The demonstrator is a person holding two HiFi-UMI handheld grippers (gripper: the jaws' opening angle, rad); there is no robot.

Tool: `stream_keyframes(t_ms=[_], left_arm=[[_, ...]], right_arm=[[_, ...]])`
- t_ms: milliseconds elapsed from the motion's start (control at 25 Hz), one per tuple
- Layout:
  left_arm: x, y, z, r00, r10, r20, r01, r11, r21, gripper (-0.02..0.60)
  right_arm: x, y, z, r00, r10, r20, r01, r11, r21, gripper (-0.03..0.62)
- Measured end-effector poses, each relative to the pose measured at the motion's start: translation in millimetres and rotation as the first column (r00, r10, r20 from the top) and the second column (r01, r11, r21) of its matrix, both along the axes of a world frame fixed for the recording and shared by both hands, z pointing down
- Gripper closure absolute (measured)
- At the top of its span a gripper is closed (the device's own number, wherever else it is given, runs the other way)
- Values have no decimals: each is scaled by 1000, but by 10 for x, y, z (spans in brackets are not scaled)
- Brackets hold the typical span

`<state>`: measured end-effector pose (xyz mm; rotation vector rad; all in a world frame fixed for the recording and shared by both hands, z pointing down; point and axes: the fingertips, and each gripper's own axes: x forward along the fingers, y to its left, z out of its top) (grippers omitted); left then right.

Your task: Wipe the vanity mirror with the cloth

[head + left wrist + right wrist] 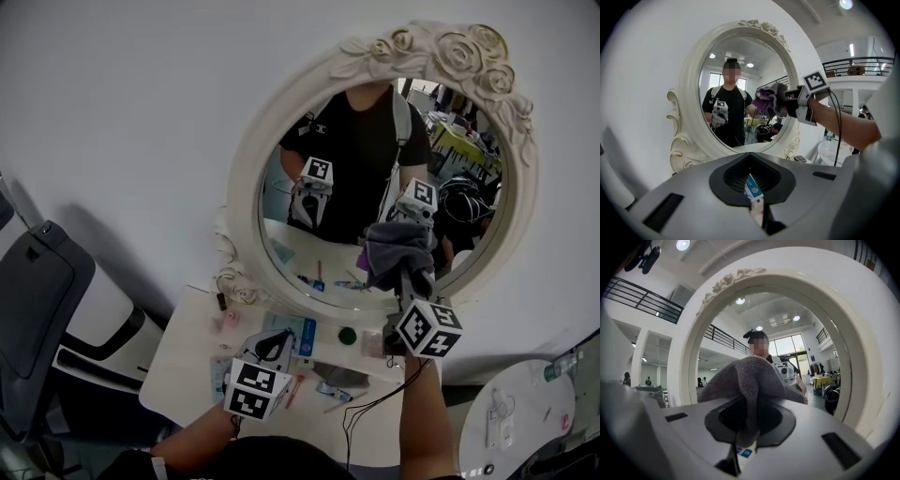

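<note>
Right gripper (405, 281): jaws closed tight on a grey cloth (396, 251), which bunches over and beyond the jaw tips and lies against the lower right of the vanity mirror (375, 202) glass, just inside its frame.

Left gripper (269, 347): held low in front of the mirror's foot, over the white desk (187, 347), well apart from the cloth.

The left gripper view shows these jaws (750, 157) drawn together at the tips. A blue-and-white strip (752, 190) shows in the hollow behind them; whether it is gripped cannot be told.

The right gripper view alone shows a fold of cloth (752, 380) running down between the jaws. The left gripper view alone shows a purple patch on the cloth (768, 98).
</note>
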<state>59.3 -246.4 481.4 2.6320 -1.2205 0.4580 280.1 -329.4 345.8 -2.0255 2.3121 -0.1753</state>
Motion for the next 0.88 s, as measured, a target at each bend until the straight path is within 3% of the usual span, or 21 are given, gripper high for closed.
stream_keyframes(t_ms=[200,560,680,800,880], left_arm=[[29,25,-5,1000,9,8,-9,1000,0,581],[36,53,-49,1000,8,15,-8,1000,15,581],[24,77,-69,1000,6,15,-7,1000,21,581],[6,107,-83,1000,2,16,-2,1000,22,581],[-3,131,-88,1000,0,18,-1,1000,26,581]], right_arm=[[-17,-15,739,999,49,-16,-50,993,-107,551],[-40,-53,1419,992,53,-113,-79,967,-240,551],[-17,-52,1730,990,55,-133,-97,940,-328,551],[3,-41,2105,988,66,-139,-122,889,-442,551],[-12,-22,2155,987,74,-145,-132,882,-453,552]])
